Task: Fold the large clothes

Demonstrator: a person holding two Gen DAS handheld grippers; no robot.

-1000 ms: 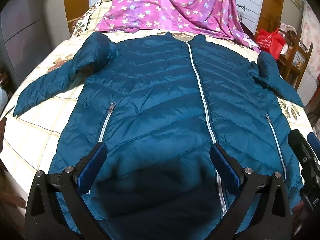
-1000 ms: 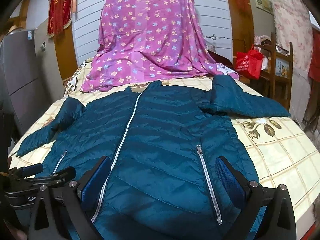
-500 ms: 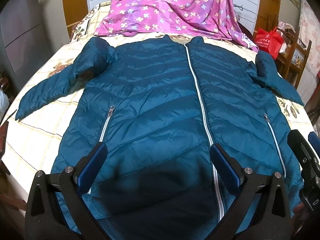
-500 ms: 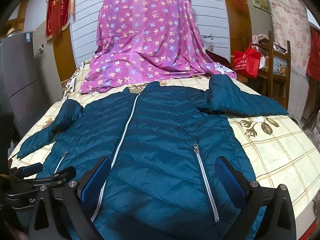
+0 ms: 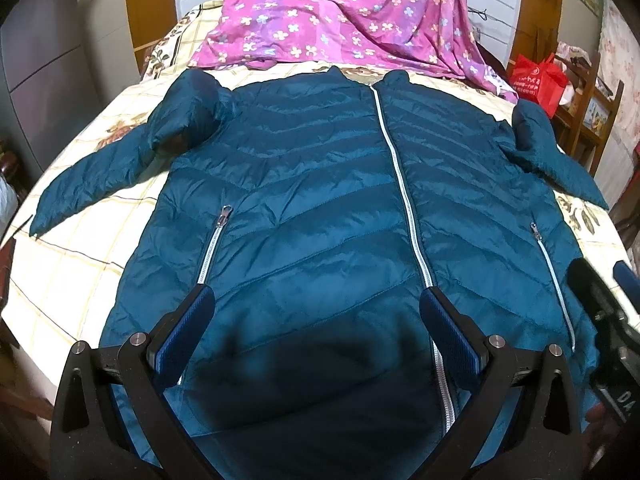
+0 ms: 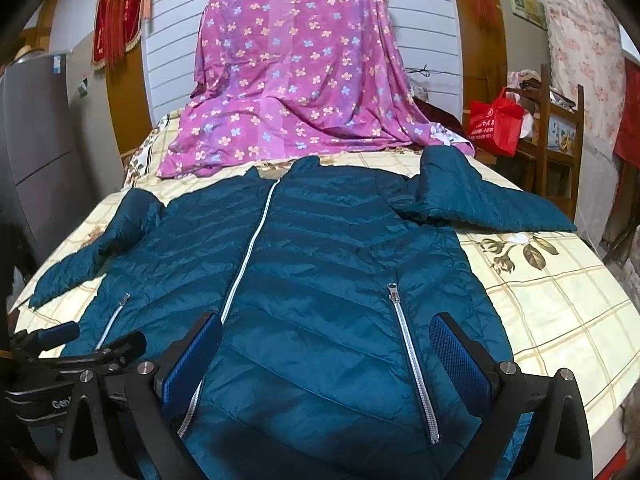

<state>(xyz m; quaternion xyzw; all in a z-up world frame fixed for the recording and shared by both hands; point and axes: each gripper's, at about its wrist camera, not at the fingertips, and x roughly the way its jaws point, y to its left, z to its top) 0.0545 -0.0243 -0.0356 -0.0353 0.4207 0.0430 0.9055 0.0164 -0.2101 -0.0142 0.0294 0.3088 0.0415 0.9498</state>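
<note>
A teal quilted jacket [image 5: 320, 208] lies front-up and zipped on the bed [image 6: 552, 304], sleeves spread, hem nearest you. Your left tool [image 5: 316, 320] and right tool [image 6: 326, 344] hover above the hem, both spread wide, pinching nothing. Expect a light, puffy, springy garment with a slick shell that slides and rebounds. Take hold at the sleeve cuff [image 5: 44, 220] or side seam, gathering a thick pinch so the fabric cannot slip.

L gripper [image 5: 316, 308] & R gripper [image 6: 326, 334] – side by side, both pointing fwd, jaws spread wide, nothing held between blue pads.
</note>
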